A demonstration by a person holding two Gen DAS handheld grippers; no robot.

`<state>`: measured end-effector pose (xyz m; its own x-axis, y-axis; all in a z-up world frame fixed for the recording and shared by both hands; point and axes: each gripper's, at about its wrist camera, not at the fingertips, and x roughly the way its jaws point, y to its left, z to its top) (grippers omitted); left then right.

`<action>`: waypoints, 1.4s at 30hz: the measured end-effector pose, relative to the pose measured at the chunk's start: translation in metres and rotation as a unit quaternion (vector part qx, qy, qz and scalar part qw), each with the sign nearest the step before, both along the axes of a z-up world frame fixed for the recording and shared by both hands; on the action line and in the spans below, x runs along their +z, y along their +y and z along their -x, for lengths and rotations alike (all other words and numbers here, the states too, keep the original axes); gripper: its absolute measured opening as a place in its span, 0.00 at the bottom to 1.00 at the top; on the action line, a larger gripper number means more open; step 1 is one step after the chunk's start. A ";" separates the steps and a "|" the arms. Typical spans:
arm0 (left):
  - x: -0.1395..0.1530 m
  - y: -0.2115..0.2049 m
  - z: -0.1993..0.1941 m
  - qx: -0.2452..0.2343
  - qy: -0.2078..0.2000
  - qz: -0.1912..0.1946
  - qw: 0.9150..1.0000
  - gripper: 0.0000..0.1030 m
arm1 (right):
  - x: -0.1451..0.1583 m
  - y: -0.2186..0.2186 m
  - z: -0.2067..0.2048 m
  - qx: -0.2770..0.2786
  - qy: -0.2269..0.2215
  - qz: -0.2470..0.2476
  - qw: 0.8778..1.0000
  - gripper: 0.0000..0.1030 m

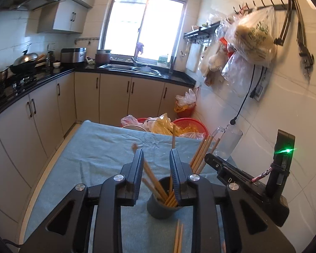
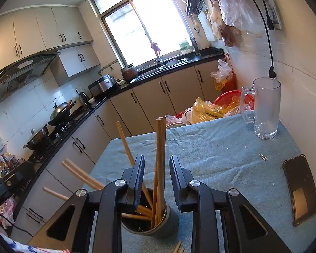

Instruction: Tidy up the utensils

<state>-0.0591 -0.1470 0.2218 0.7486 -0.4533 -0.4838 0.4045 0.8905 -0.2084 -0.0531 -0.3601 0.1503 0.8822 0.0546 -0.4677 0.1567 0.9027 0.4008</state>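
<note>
No legible writing shows on the grey cup of chopsticks.

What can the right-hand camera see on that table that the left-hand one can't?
Only the right wrist view shows the black phone lying on the cloth and a small paper clip. Only the left wrist view shows the other gripper's body with its green light. Both show the grey cup of wooden chopsticks, the empty glass mug and the blue-grey tablecloth. Each view's own gripper, left and right, stands open above the cup.
</note>
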 end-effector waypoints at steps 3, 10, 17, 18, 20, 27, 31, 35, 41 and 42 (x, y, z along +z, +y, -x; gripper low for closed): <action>0.006 0.015 0.015 0.009 0.002 0.012 1.000 0.33 | 0.004 0.002 0.011 -0.001 -0.002 -0.002 1.000 0.33; 0.006 0.044 0.062 0.038 -0.029 -0.005 0.999 0.58 | 0.006 0.016 0.048 -0.006 0.000 0.021 1.000 0.54; -0.030 0.069 0.107 0.086 -0.018 -0.041 0.995 0.69 | -0.020 0.031 0.101 -0.016 0.027 0.024 0.999 0.59; -0.034 0.071 0.111 0.090 -0.016 -0.044 0.995 0.69 | -0.026 0.034 0.111 -0.016 0.030 0.023 0.999 0.59; -0.044 0.073 0.120 0.106 -0.014 -0.066 0.992 0.70 | -0.033 0.038 0.125 -0.017 0.033 0.031 0.999 0.60; -0.067 0.062 0.126 0.130 0.018 -0.112 0.985 0.70 | -0.057 0.036 0.167 -0.030 0.061 0.081 0.994 0.63; -0.068 0.052 0.121 0.135 0.030 -0.111 0.984 0.70 | -0.063 0.021 0.177 -0.038 0.075 0.100 0.991 0.63; -0.062 0.044 0.123 0.145 0.019 -0.121 0.982 0.70 | -0.060 0.013 0.184 -0.039 0.077 0.115 0.990 0.63; -0.055 0.045 0.132 0.146 0.002 -0.124 0.982 0.70 | -0.052 0.030 0.190 -0.027 0.077 0.126 0.989 0.64; -0.054 0.047 0.134 0.144 0.000 -0.123 0.982 0.70 | -0.052 0.036 0.192 -0.026 0.074 0.129 0.989 0.65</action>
<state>-0.1931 -0.0999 0.1674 0.8290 -0.0925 -0.5516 0.1289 0.9913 0.0276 -0.2453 -0.3237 0.0988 0.8014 -0.1265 -0.5847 0.2447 0.9612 0.1275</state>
